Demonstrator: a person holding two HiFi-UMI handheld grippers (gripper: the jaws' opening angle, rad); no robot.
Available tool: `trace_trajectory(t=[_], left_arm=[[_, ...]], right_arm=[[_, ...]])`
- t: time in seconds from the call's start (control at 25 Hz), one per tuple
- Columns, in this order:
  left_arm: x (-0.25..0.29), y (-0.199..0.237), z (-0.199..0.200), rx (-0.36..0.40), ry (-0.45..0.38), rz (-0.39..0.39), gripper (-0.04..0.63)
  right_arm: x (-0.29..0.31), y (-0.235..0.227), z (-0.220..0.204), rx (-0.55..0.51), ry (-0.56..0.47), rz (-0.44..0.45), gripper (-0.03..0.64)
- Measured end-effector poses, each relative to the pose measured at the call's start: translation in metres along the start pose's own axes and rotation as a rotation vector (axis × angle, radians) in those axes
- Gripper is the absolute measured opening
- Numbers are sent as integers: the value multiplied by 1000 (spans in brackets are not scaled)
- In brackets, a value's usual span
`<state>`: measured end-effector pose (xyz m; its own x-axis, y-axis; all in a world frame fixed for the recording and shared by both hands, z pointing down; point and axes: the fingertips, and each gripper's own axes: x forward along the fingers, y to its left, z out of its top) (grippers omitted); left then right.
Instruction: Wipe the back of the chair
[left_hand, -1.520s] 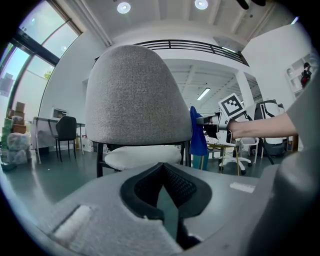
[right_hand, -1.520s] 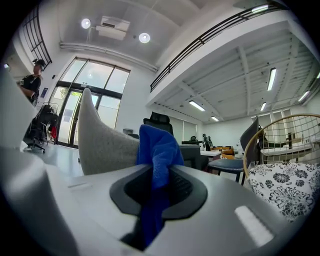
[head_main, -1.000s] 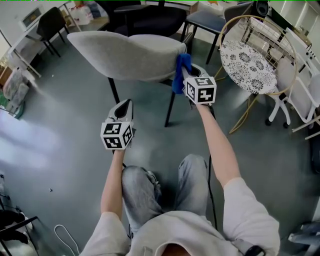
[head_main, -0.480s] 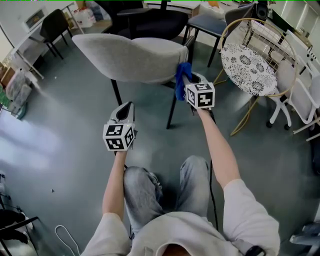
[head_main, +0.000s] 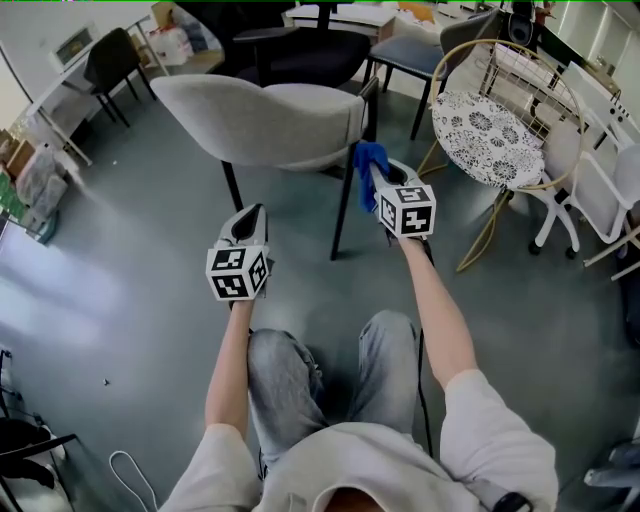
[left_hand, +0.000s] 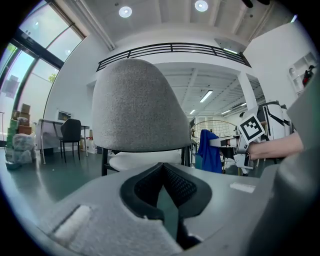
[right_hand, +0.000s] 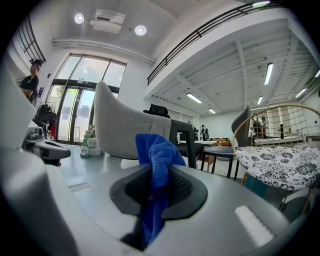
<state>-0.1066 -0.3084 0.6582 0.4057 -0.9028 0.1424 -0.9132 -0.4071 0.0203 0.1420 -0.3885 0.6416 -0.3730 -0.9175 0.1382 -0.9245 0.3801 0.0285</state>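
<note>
Chair back, seat mostly hidden beneath it

The grey upholstered chair stands upright on thin black legs, its rounded fabric back turned this way. A bright blue cloth hangs crumpled, pinched between the jaws of the right gripper, just beside the back's right edge and a little clear of it.

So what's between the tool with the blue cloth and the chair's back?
Only a narrow gap of air, in the head view: the blue cloth clamped in the right tool hangs just off the grey chair back, beside its black frame.
</note>
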Motion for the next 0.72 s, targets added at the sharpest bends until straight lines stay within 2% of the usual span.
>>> trace_trajectory(t=[0.32,0.72], left_arm=[[-10,-14,8,8,-11,5,5],[-11,-19,9,16,-25,1,5]], right_arm=[[-47,10,8,-37,-40,8,42],[-81,20,-20,-35,-25,10,41]])
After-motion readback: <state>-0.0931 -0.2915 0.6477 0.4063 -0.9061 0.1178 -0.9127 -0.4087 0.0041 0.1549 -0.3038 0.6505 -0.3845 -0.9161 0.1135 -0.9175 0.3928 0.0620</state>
